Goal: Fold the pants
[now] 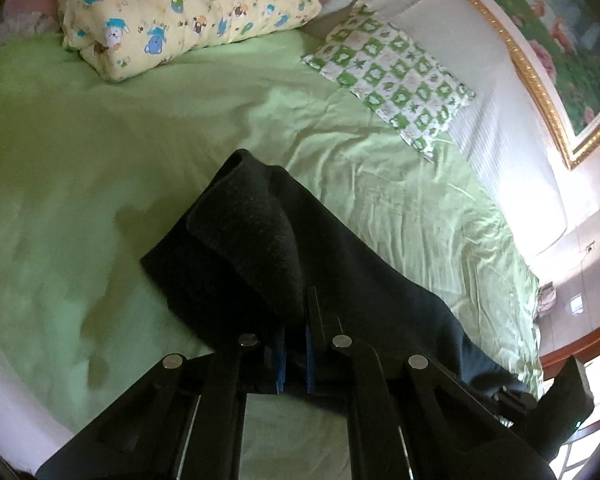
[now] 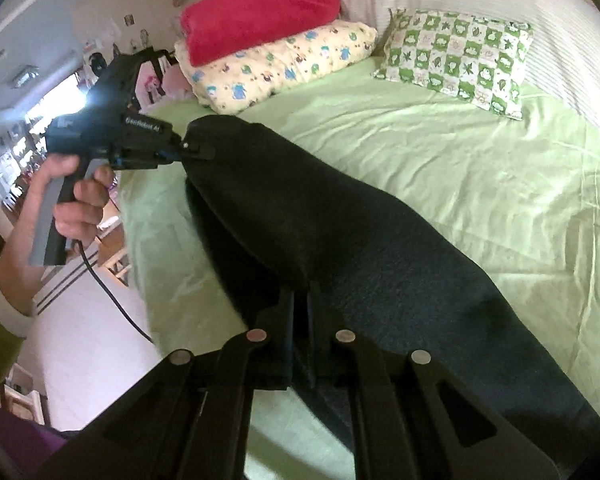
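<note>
Right tongs (image 2: 300,312), nearest the lens, are clamped on the near edge of the dark pants (image 2: 340,240); left tongs (image 2: 188,150) pinch the far corner, lifting the cloth above the green bed (image 2: 480,184). The fold looks mid-carry. Next, both ends likely need laying down together, edges matched, short of the pillows (image 2: 456,60).

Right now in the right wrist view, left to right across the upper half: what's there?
Person's hand → left claw clamped on the dark pants → red blanket on the cartoon pillow → green checked pillow.
</note>
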A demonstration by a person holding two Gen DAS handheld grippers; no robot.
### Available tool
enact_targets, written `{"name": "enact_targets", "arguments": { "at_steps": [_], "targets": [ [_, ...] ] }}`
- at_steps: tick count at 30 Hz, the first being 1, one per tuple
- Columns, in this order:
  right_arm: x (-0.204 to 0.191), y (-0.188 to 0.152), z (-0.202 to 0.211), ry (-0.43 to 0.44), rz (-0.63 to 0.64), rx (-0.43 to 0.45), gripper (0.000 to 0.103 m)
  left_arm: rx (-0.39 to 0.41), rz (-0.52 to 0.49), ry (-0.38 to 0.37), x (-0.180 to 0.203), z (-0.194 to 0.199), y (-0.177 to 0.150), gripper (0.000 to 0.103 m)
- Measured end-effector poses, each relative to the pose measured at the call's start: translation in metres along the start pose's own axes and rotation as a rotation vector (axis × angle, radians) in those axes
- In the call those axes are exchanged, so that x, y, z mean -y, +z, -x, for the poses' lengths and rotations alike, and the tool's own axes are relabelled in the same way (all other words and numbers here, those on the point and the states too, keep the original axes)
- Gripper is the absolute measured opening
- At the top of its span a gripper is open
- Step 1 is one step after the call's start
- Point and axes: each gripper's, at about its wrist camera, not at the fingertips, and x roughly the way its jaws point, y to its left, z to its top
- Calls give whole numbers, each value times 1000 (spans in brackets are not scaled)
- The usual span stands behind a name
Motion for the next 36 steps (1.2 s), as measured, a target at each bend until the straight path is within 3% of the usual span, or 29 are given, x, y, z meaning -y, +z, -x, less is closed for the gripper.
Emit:
{"name": "enact_targets", "arguments": {
  "at_steps": [8,13,15,20,21,23,29,36],
  "targets": [
    [-3,-12,-16,14,-3,-56,6,-28,-40,68,-16,-23,-12,5],
    [-6,-17,-36,29,-2,-102,6,-14,-29,73,-26,-28,-14,6],
    [-7,-20,-40,32,-1,-114,6,-15,-30,70,-29,-29,-16,11],
    [2,-19,-38,90,-81,-117,22,12,-61,110,-28,-14,-18,21],
    [4,-17,-33,102,-95,-101,26,16,-65,121,-27,-11,-19,29],
    [11,-11,-24,126,-136,-70,28,30,-67,149,-26,-4,-18,46],
    [70,22,-7,186,-368,33,28,36,-14,110,-36,2,-13,50],
    [124,56,-43,226,-487,-25,28,-14,23,95,-45,-17,-6,51]
  ]
}}
